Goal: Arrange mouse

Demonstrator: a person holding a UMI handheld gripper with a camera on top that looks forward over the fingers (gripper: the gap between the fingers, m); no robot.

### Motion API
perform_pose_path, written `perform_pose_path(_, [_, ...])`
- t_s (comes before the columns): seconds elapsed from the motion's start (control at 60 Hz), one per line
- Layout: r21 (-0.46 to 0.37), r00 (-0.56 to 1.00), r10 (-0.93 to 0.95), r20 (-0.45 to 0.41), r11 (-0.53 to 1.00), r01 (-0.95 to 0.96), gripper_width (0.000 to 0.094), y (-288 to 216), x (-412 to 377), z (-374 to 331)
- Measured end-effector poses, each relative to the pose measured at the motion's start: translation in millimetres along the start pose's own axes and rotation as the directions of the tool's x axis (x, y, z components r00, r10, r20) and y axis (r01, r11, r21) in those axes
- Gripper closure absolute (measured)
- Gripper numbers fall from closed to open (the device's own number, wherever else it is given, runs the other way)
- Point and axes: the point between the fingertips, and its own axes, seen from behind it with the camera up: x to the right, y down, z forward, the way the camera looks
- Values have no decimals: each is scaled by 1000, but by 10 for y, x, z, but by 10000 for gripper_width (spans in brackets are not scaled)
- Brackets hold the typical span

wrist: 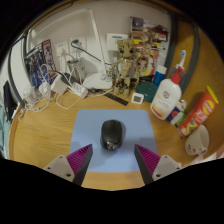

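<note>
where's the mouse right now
In the gripper view the black mouse sits near the middle of the blue mouse pad on the wooden desk, just ahead of the open gripper and centred between its fingers, untouched.

Mouse (112,133) on mat (92,128), bottle (167,98) right.

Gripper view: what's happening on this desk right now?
A hand-held gripper hovers over a wooden desk with its fingers open, holding nothing. A black mouse sits on a blue mouse pad, just ahead of the fingers and about centred between them. A white glue bottle and a colourful box stand off to the side; clutter and cables sit beyond.
</note>
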Motion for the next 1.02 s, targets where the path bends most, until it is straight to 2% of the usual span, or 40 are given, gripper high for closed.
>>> perform_pose_path(0.2, [56, 1000, 7, -24, 998, -6, 82, -37, -378, -967])
perform_pose_path(0.267, [110, 999, 10, -33, 994, -7, 80, -234, -592, -1299])
perform_pose_path(0.433, [241, 1000, 9, 5, 970, -10, 76, -715, -1144, -2128])
perform_pose_path(0.6, [333, 999, 14, 44, 943, -28, 78, -921, -1567, -2737])
perform_pose_path(0.8, [345, 999, -20, 31, 939, 8, 79, -811, -1818, -2988])
perform_pose_path(1.017, [315, 1000, -21, 5, 949, 19, 80, -572, -1837, -3016])
